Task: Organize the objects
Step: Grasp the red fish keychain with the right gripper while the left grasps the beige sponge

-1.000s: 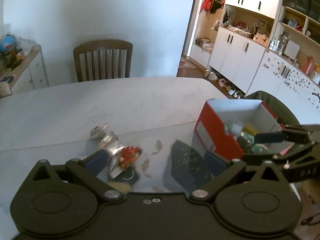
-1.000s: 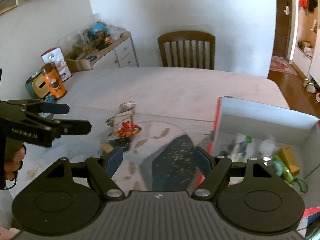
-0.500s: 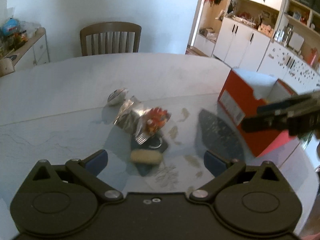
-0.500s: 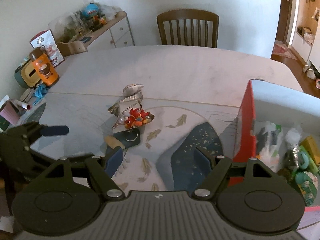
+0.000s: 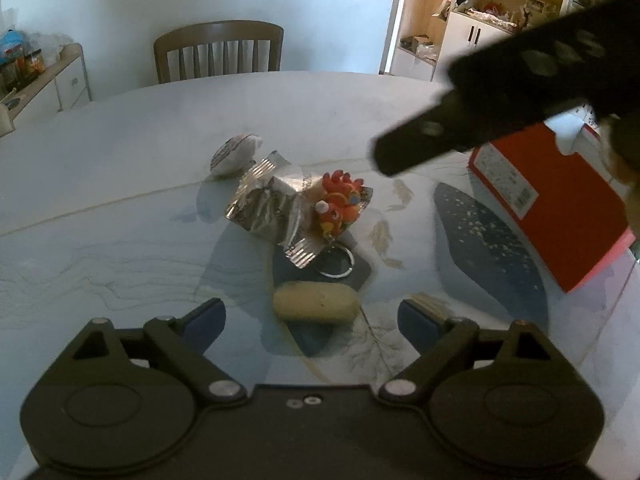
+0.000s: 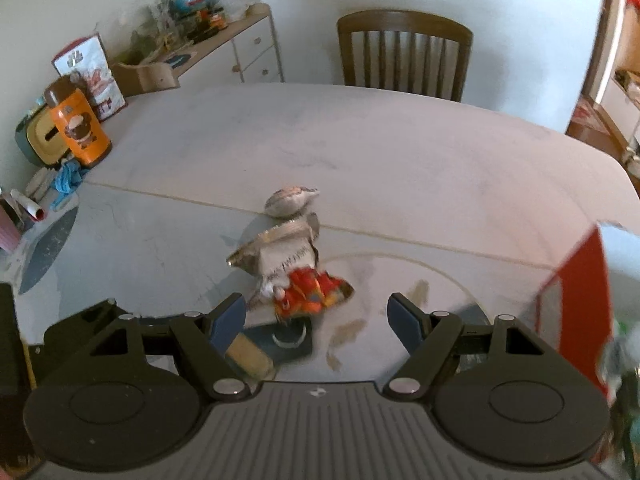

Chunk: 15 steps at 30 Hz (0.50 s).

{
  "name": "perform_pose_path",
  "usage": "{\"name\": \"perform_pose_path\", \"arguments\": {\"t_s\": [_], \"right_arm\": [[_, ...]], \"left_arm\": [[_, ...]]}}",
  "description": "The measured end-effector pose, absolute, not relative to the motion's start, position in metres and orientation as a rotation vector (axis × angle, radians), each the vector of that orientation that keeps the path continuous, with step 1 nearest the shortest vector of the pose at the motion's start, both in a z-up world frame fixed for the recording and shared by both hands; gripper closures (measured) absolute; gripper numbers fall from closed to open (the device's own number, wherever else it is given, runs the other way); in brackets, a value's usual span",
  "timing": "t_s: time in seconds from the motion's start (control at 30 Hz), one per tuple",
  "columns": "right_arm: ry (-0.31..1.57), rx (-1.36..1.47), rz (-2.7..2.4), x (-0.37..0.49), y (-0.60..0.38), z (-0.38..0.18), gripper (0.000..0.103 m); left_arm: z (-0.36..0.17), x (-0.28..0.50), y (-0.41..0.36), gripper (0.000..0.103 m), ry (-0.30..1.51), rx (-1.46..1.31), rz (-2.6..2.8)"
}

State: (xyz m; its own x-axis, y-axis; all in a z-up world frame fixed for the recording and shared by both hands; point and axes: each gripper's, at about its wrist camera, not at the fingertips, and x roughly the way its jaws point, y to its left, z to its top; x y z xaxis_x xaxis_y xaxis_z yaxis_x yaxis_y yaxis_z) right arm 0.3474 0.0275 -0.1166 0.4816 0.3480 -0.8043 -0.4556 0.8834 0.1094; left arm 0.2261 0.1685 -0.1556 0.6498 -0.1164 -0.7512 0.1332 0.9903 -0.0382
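Note:
A small heap lies mid-table: a red-orange toy keychain [image 5: 340, 204] [image 6: 306, 290], a crinkled silver foil packet [image 5: 266, 200] [image 6: 280, 254], a round white-wrapped item [image 5: 236, 154] [image 6: 290, 201] and a pale yellow oblong piece [image 5: 315, 307] [image 6: 250, 354]. My left gripper [image 5: 312, 318] is open, with the yellow piece lying just ahead between its fingers. My right gripper [image 6: 316, 318] is open just short of the keychain, nothing held. It also crosses the left wrist view's upper right as a dark blurred shape. The red box [image 5: 560, 208] [image 6: 576, 292] stands at the right.
A wooden chair [image 5: 218, 50] [image 6: 404, 54] stands at the table's far side. An orange canister [image 6: 78, 128], a tissue box and small clutter sit at the table's left edge. A sideboard [image 6: 224, 46] lines the left wall, white cabinets [image 5: 492, 16] the right.
My left gripper drew back and tilted down, so the heap now sits farther ahead. My right gripper swung left from the red box to the heap, low over the keychain.

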Motion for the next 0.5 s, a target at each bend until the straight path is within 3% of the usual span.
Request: {"name": "perform_pose_path", "arguments": {"t_s": [0.4, 0.5], "right_arm": [[1.011, -0.200, 0.504, 0.375, 0.058, -0.153, 0.026], [1.030, -0.195, 0.512, 0.379, 0.059, -0.159, 0.038]], "left_arm": [[-0.168, 0.234, 0.168, 0.025, 0.854, 0.017, -0.143], [-0.168, 0.234, 0.167, 0.029, 0.848, 0.024, -0.142]]}}
